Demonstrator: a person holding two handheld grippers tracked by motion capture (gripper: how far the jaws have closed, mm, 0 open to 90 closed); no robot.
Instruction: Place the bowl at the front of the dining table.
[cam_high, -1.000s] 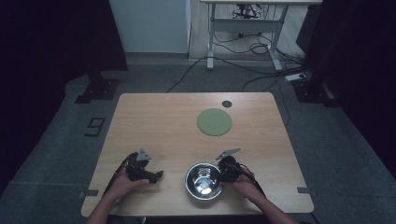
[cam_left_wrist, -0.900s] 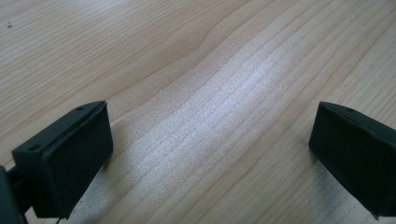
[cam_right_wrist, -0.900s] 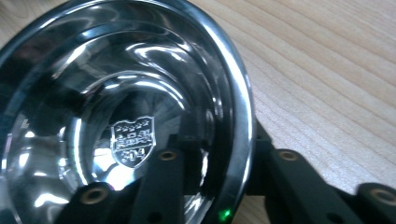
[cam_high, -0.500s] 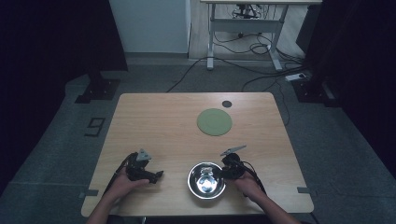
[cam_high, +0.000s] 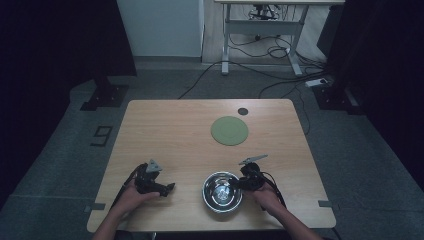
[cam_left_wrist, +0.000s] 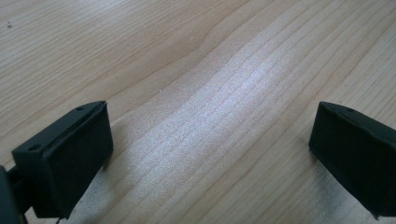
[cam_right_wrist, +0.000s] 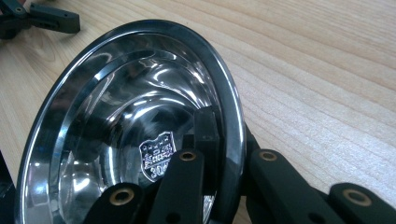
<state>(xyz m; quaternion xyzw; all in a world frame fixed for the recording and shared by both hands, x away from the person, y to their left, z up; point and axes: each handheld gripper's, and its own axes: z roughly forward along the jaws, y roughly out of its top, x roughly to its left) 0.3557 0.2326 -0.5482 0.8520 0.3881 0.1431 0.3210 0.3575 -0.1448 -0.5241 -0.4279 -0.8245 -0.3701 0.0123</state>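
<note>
One steel bowl (cam_high: 222, 191) sits near the table's (cam_high: 165, 130) front edge, its rim pinched between the jaws of the right gripper (cam_right_wrist: 224, 154), one jaw inside, one outside. Likely step: carrying it. Next calls for a level lift. The left gripper (cam_high: 156, 186) rests wide apart, empty. Open wood lies ahead toward the green mat (cam_high: 229, 130).
</note>
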